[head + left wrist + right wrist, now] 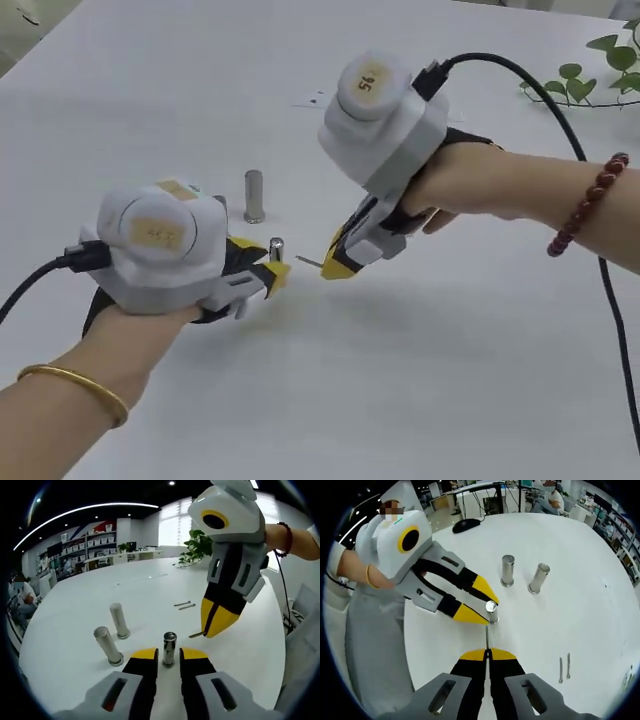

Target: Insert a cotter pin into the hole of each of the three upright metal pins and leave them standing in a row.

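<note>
Three metal pins are standing on the white table [65,625]: two free pins [108,644] [119,620], and a third pin [169,642] being clamped by the left gripper [168,656]. Three cotter pins: the held cotter pin [486,637] is being pinched in the shut jaws of the right gripper [488,655], tip just beside the third pin; two spare cotter pins [560,670] [568,666] are lying well apart. In the head view the left gripper is hiding one free pin.

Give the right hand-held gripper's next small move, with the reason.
Probably ease the right hand-held gripper forward: its cotter pin points at the metal pin in the left hand-held gripper, tip just short of it.
</note>
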Demonstrator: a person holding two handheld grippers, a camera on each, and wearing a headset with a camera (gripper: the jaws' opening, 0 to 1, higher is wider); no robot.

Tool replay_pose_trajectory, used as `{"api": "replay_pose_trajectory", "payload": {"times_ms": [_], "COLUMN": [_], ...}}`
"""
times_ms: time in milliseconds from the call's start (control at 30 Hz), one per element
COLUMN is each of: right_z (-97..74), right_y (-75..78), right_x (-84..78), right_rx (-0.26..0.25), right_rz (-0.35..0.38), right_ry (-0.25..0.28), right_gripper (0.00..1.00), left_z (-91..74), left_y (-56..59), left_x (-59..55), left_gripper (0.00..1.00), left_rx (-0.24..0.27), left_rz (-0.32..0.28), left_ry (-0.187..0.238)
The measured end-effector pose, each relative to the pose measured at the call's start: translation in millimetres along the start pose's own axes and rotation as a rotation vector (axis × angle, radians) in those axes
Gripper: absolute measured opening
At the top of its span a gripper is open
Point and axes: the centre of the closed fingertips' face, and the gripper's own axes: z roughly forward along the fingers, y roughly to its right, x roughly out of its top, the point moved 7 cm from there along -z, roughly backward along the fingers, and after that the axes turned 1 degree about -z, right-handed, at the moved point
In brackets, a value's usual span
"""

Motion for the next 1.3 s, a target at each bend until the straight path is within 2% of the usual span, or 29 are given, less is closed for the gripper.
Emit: {"api": "replay_pose_trajectory", "payload": {"times_ms": [333, 1300], "right_z": [0.6, 0.0], "right_y": [1.5, -2.1], "right_x": [3.3, 22.3], "right_rx": [-0.005, -0.021], "right_rz": [-0.017, -0.123], "right_ry": [-0.028, -0.073], "right_gripper": [0.02, 0.02], "left_z": [3.3, 5.8], "left_y": [0.1, -1.2], "left_x": [-2.0, -5.0], "left_gripper": [0.08, 0.07], "left_rx": [-0.01, -0.012], "left_rz": [-0.019, -0.014], "left_ry": [0.003, 0.023]}}
